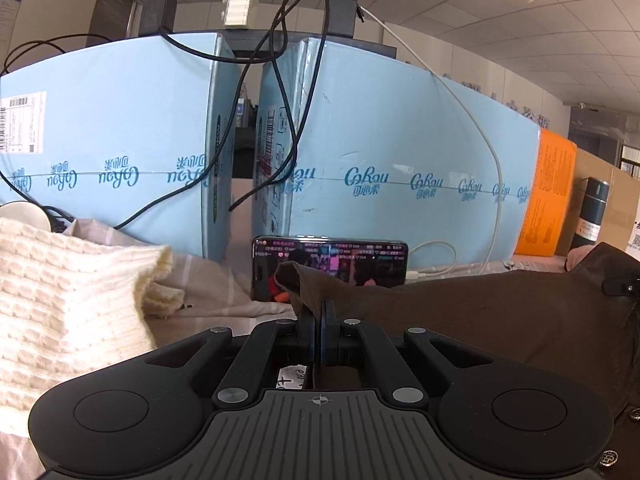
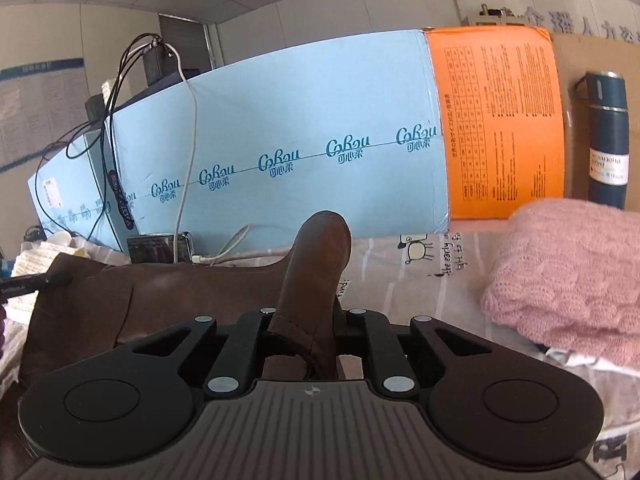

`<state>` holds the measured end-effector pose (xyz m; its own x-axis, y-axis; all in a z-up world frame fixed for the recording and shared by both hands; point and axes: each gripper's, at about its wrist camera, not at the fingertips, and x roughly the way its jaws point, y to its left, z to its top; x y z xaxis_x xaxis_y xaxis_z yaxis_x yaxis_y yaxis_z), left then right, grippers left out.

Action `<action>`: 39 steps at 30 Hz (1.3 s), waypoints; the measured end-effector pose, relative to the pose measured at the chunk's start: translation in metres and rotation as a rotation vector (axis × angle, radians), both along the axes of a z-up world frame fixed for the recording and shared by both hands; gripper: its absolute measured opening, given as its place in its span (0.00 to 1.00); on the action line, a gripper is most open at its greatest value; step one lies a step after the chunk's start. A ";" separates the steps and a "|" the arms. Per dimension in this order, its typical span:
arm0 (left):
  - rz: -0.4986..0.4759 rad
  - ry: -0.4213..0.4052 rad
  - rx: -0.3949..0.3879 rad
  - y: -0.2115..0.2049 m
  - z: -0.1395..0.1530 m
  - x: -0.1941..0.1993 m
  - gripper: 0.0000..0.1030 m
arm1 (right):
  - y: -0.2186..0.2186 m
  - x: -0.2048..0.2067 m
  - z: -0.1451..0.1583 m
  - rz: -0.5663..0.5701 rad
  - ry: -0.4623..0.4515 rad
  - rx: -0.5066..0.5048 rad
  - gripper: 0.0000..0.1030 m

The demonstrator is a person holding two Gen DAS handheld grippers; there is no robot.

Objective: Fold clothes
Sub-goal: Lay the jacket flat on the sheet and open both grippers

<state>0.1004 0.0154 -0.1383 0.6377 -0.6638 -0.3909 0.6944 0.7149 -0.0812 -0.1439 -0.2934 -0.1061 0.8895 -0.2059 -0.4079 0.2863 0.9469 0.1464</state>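
Note:
A brown garment (image 1: 500, 312) lies spread on the bedsheet and also shows in the right wrist view (image 2: 160, 300). My left gripper (image 1: 318, 312) is shut on a corner of the brown garment, which sticks up between the fingers. My right gripper (image 2: 316, 320) is shut on another fold of the brown garment, which stands up in a thick brown roll (image 2: 320, 248). The other gripper's black tip (image 2: 36, 282) shows at the far left over the garment. A cream knit sweater (image 1: 68, 300) lies left of my left gripper. A pink knit sweater (image 2: 568, 280) lies right of my right gripper.
Light blue cartons (image 1: 400, 140) and an orange box (image 2: 500, 120) wall off the back. A phone (image 1: 332, 268) with a lit screen leans on the cartons, with cables (image 1: 280, 100) hanging over them. A dark flask (image 2: 608, 140) stands at the right. The patterned bedsheet (image 2: 432, 272) lies underneath.

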 end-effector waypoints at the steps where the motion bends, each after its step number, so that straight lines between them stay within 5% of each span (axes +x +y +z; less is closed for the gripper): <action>1: 0.018 0.019 0.040 -0.004 -0.006 0.005 0.09 | 0.001 0.005 -0.003 0.002 0.037 -0.030 0.19; 4: 0.055 0.056 0.105 -0.007 -0.021 0.013 0.20 | -0.003 0.008 -0.007 -0.010 0.074 -0.053 0.65; 5: 0.062 0.070 0.116 -0.005 -0.023 0.013 0.24 | -0.007 0.005 -0.007 -0.018 0.069 -0.045 0.73; 10: 0.016 0.108 0.104 0.003 -0.024 0.005 0.65 | -0.020 0.000 -0.011 -0.072 0.086 -0.034 0.78; 16: -0.034 0.042 0.130 0.025 -0.019 -0.023 0.72 | -0.028 0.021 -0.048 -0.158 0.285 -0.132 0.78; 21: -0.097 0.043 0.082 0.074 -0.009 -0.063 0.74 | -0.023 0.012 -0.042 -0.175 0.258 -0.160 0.80; 25: -0.177 0.112 0.039 0.106 -0.018 -0.094 0.74 | -0.001 -0.020 -0.011 -0.169 0.146 -0.195 0.80; 28: -0.191 0.135 0.091 0.107 -0.030 -0.111 0.74 | 0.024 -0.041 0.009 -0.088 0.080 -0.204 0.80; 31: -0.229 0.148 0.090 0.106 -0.038 -0.119 0.74 | 0.050 -0.056 0.018 0.093 0.023 -0.101 0.80; 33: -0.251 0.145 0.073 0.106 -0.040 -0.124 0.74 | 0.066 -0.056 0.008 0.250 0.068 0.022 0.81; 39: -0.312 0.122 0.024 0.109 -0.036 -0.134 0.73 | 0.092 -0.058 -0.019 0.299 0.162 0.025 0.79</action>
<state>-0.0339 0.1241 -0.1746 0.3526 -0.8094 -0.4697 0.8663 0.4721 -0.1633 -0.2021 -0.2017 -0.1250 0.8320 0.0660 -0.5509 0.0182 0.9891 0.1460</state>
